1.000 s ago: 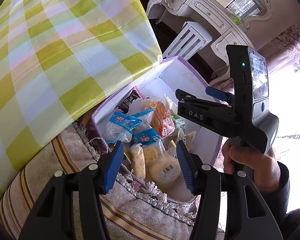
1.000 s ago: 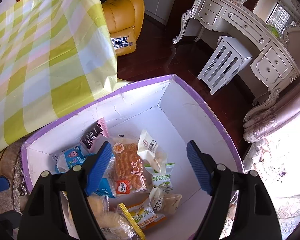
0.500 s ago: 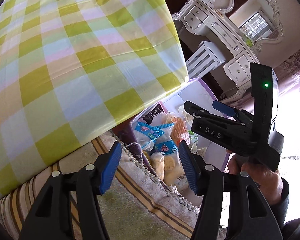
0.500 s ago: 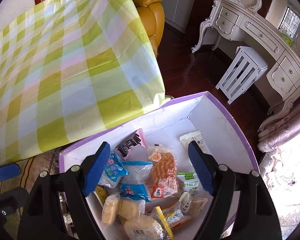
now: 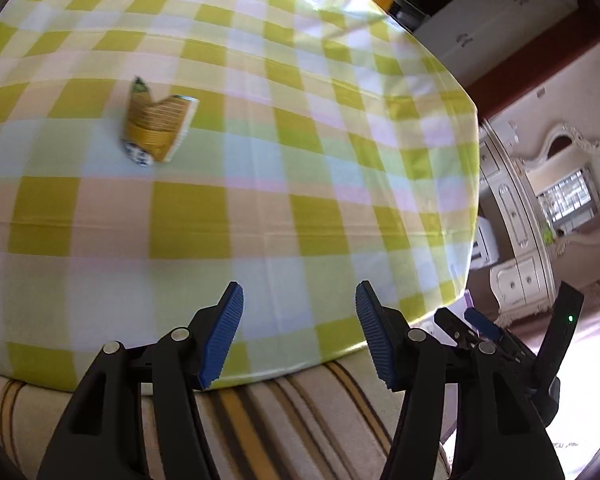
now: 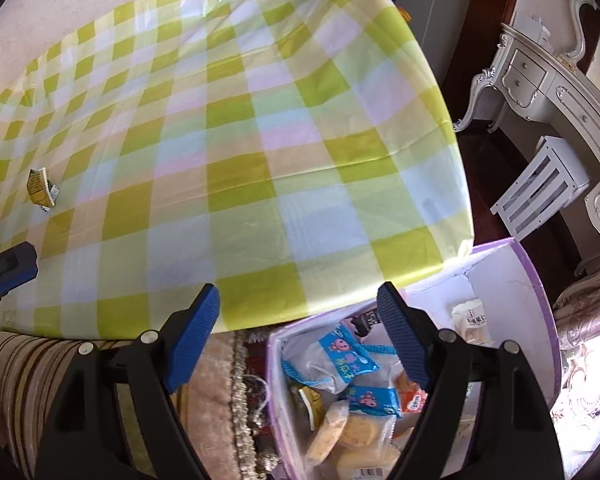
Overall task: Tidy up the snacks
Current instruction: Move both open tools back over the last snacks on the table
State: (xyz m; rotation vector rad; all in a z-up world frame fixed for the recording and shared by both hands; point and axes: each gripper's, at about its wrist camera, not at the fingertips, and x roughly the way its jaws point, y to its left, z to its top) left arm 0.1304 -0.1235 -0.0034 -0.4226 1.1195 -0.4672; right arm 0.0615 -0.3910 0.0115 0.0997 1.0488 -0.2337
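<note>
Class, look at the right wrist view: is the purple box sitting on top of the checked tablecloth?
No. The purple box stands beside and below the tablecloth, whose edge overhangs the box's corner.

A furnished home room is showing here: an ornate white dressing table with carved drawers (image 6: pixel 556 92) is standing at two o'clock, a white slatted stool (image 6: pixel 540 188) is sitting beside it on dark wooden flooring (image 6: pixel 480 184), and a yellow-green checked tablecloth (image 6: pixel 228 152) is covering a table.
</note>
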